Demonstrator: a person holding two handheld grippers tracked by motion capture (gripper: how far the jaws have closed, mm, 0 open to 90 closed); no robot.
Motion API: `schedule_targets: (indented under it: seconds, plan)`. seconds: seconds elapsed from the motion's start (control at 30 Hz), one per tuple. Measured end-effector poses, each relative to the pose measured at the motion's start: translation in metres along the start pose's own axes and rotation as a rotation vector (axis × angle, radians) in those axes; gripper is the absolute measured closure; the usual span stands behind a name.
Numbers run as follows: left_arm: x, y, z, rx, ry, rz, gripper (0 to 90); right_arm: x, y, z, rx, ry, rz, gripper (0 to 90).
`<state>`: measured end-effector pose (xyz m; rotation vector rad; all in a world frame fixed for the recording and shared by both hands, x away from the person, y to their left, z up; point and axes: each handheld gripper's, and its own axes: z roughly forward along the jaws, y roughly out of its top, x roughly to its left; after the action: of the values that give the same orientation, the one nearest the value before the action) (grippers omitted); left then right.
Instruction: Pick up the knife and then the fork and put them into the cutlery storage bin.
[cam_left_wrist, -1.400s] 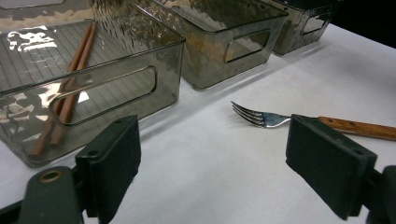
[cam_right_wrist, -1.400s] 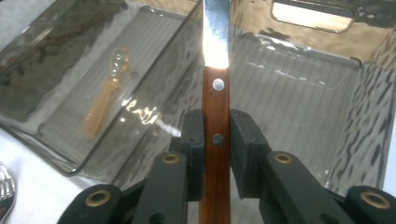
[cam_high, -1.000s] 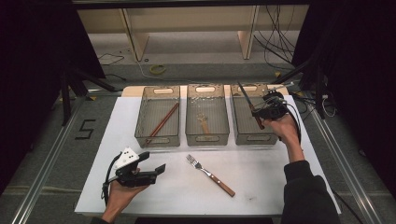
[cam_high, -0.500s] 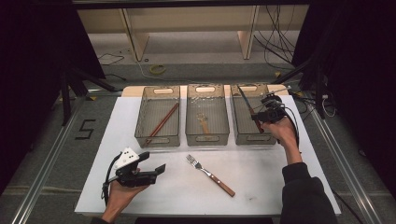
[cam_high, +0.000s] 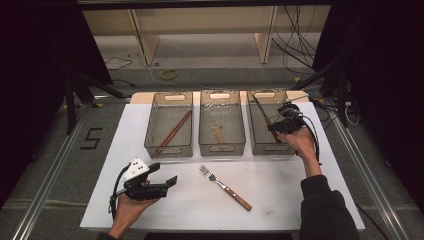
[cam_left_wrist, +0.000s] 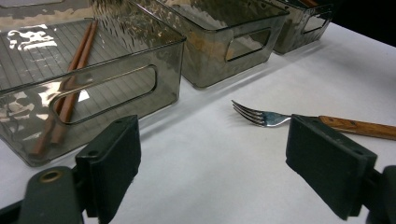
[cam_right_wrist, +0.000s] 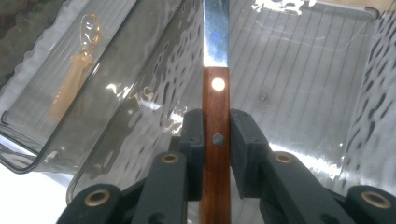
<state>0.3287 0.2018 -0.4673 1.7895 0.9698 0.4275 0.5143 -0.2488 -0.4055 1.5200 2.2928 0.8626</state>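
Note:
A knife (cam_right_wrist: 215, 88) with a wooden handle and steel blade is clamped in my right gripper (cam_right_wrist: 216, 140), held over the right-hand clear bin (cam_high: 270, 145); in the high view the knife (cam_high: 262, 116) slants up to the left from the right gripper (cam_high: 278, 126). A fork (cam_high: 224, 187) with a wooden handle lies on the white table in front of the bins. My left gripper (cam_high: 165, 182) rests open at the front left, and the fork (cam_left_wrist: 280, 119) lies between and beyond its jaws.
Three clear bins stand in a row at the back: the left bin (cam_high: 167, 147) holds brown chopsticks (cam_high: 173, 131), the middle bin (cam_high: 221, 147) holds a pale spoon (cam_high: 217, 130). The white table (cam_high: 280, 190) ends close behind the bins.
My right gripper with the knife has shifted slightly toward the near side of the right bin. The left gripper and the fork have not moved.

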Motion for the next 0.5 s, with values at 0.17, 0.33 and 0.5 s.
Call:
schedule_targets:
  seconds: [0.17, 0.33, 0.5]
  plan:
    - [0.0000, 0.0001, -0.0002, 0.000, 0.001, 0.001, 17.5, 0.0015, -0.0003, 0.0022, 0.015, 0.005, -0.002, 76.7]
    - [0.0000, 0.0000, 0.0000, 0.000, 0.000, 0.001, 17.4, 0.0023, -0.0001, 0.0046, 0.029, 0.030, -0.003, 71.3]
    - [-0.0004, 0.0000, 0.0001, -0.002, 0.001, 0.001, 17.4, 0.0059, 0.0010, -0.0003, 0.018, 0.058, -0.023, 66.4]
